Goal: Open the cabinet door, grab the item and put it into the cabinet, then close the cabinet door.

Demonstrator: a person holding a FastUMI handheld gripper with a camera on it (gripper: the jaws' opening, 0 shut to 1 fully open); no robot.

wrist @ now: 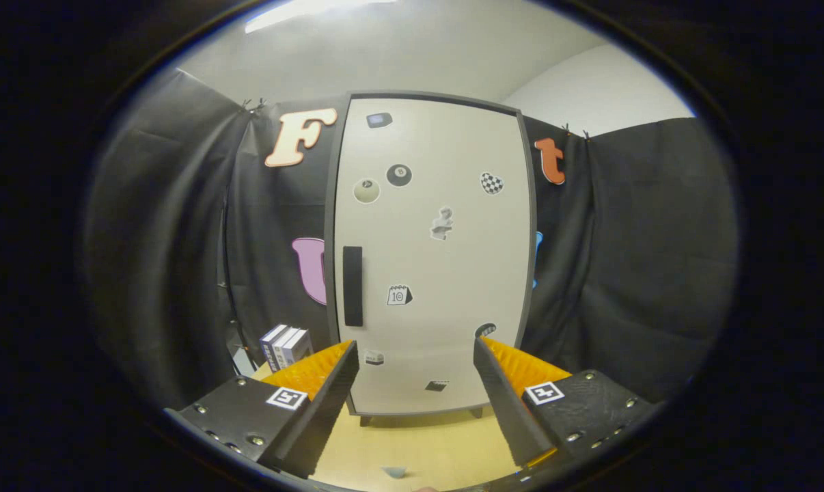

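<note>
A tall pale cabinet (431,253) with a dark frame stands straight ahead on the wooden table, its door closed. A black vertical handle (352,285) sits on the door's left side, and several small stickers dot the door. The item, a few small boxes (286,345) standing side by side, rests on the table left of the cabinet, just beyond the left finger. My gripper (415,355) is open with nothing between its fingers, held a short way in front of the cabinet's lower part.
The wooden table top (412,444) runs from the fingers to the cabinet's feet. A small pale object (394,471) lies on it near me, between the fingers. Black cloth walls close in on both sides.
</note>
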